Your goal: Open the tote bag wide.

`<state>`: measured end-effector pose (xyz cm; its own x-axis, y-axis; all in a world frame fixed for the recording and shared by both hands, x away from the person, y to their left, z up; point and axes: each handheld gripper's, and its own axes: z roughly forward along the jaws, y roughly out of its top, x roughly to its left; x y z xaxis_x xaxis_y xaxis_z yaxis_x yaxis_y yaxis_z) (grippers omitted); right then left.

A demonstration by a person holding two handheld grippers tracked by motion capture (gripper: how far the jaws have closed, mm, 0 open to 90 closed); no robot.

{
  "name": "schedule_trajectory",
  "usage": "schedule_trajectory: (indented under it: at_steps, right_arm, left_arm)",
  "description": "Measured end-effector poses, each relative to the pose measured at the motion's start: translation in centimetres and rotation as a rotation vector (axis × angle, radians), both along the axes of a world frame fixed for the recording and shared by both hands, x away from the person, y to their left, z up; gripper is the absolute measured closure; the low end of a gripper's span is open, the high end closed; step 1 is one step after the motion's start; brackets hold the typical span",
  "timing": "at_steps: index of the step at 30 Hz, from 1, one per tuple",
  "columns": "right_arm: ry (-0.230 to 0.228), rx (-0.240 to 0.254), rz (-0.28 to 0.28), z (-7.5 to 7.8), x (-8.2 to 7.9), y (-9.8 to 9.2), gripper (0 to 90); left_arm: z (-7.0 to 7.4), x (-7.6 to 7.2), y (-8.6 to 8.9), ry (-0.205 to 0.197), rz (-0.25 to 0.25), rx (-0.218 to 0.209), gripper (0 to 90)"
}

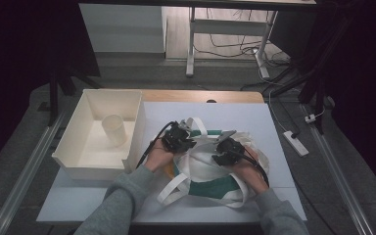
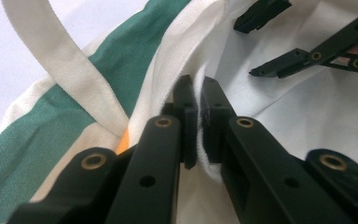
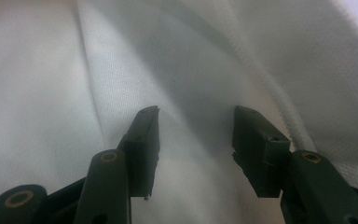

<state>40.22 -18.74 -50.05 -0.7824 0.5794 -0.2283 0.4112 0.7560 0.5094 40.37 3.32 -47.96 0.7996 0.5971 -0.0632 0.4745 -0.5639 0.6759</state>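
Two grippers are working the cloth bag [image 1: 210,171] at the frame's lower middle — the left gripper [image 2: 196,100] is pinching its rim, the right gripper [image 3: 196,123] is hovering half-open inside — and next likely needs to spread the mouth.

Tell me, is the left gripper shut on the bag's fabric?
Shut: the left gripper pinches a white fold of the tote bag between its jaws.
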Motion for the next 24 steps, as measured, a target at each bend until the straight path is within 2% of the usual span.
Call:
schedule_trajectory:
  at_steps: [6, 11, 18, 21, 24]
  right_arm:
    - [-0.025, -0.007, -0.015, -0.2, 0.1, -0.2, 63.8]
    - [-0.021, 0.002, -0.021, -0.1, 0.1, -0.4, 68.5]
    - [-0.042, 0.017, -0.023, -0.4, 0.3, -1.1, 89.1]
    - [-0.055, 0.017, -0.022, -0.4, 0.3, -1.2, 90.0]
    - [-0.075, -0.01, -0.022, -0.2, 0.3, -1.4, 89.8]
  left_arm:
    - [-0.2, 0.1, 0.1, 0.011, 0.0, -0.005, 85.9]
    - [-0.2, 0.1, 0.1, 0.011, 0.001, -0.003, 85.9]
    - [-0.2, 0.2, 0.3, 0.01, -0.001, -0.006, 86.2]
    - [-0.1, 0.2, 0.4, 0.007, -0.002, -0.007, 86.3]
    - [-0.1, 0.3, 0.6, 0.009, -0.003, -0.009, 86.4]
